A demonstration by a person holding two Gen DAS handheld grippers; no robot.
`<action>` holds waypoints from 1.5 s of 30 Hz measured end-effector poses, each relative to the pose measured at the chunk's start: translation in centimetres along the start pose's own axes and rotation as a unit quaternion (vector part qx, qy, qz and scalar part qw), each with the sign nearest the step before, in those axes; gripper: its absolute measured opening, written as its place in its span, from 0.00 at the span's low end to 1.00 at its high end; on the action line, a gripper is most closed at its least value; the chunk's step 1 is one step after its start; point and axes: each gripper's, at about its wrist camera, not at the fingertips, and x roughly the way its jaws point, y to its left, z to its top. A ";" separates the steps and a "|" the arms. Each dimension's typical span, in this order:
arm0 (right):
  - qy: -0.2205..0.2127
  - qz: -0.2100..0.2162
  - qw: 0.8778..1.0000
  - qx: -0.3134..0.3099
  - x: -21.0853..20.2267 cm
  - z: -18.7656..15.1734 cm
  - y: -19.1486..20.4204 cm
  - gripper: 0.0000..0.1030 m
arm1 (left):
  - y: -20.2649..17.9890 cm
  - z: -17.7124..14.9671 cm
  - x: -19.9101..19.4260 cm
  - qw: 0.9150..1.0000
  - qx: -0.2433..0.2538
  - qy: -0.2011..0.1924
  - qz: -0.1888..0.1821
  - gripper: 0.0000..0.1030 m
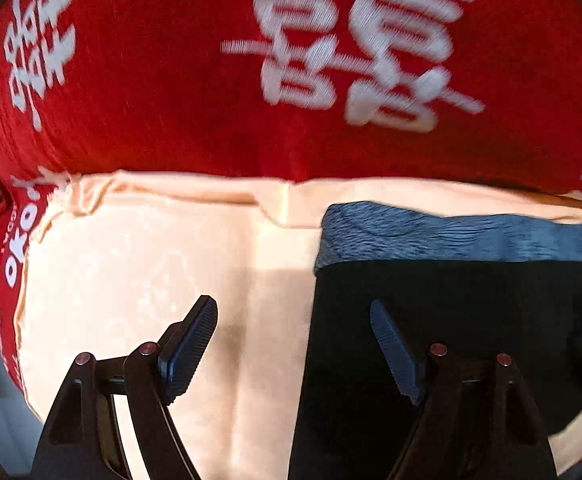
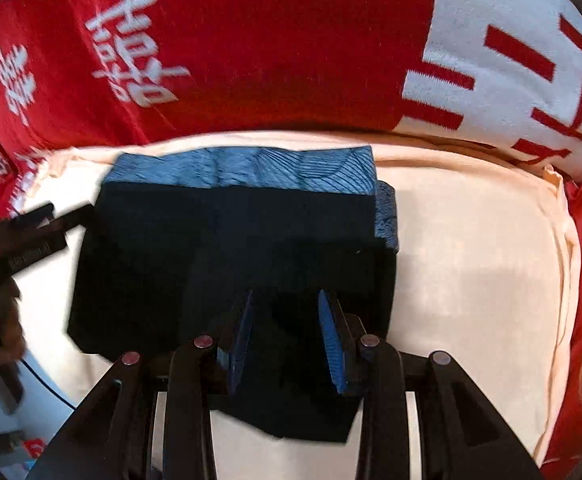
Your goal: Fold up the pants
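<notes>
The pants (image 2: 231, 248), soft and floppy, are best pinched at an edge just ahead. Left hand-held gripper (image 1: 295, 344) and right hand-held gripper (image 2: 287, 336) are open, holding nothing.

The pants (image 2: 227, 256) are lying folded on the cushion (image 2: 471, 264), with the waistband (image 2: 243, 170) sitting at their far end, close to the cushion's far edge. Behind that far edge the blanket (image 2: 275, 52) is spreading, and it is also wrapping past the cushion's left and right edges. In the left wrist view the pants (image 1: 451, 340) are lying toward the cushion's (image 1: 151, 272) right side. The right gripper (image 2: 287, 344) is hanging over the pants' near end, fingers apart. The left gripper (image 1: 295, 344) is hanging over the pants' left edge, one finger over the cushion, the other over the pants.
</notes>
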 end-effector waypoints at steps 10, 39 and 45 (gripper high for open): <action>0.004 0.000 1.000 -0.016 1.9 0.0 -0.9 0.38 | -2.2 -0.6 2.2 0.997 0.061 -0.002 0.046 0.78; 0.029 -0.047 0.997 0.047 -1.2 -3.0 -0.5 0.53 | 0.8 0.0 2.5 0.998 0.061 0.032 -0.003 0.89; 0.034 -0.022 0.996 0.074 -2.2 -4.4 -2.0 0.58 | 1.9 -0.6 2.0 0.996 0.067 0.037 -0.050 0.89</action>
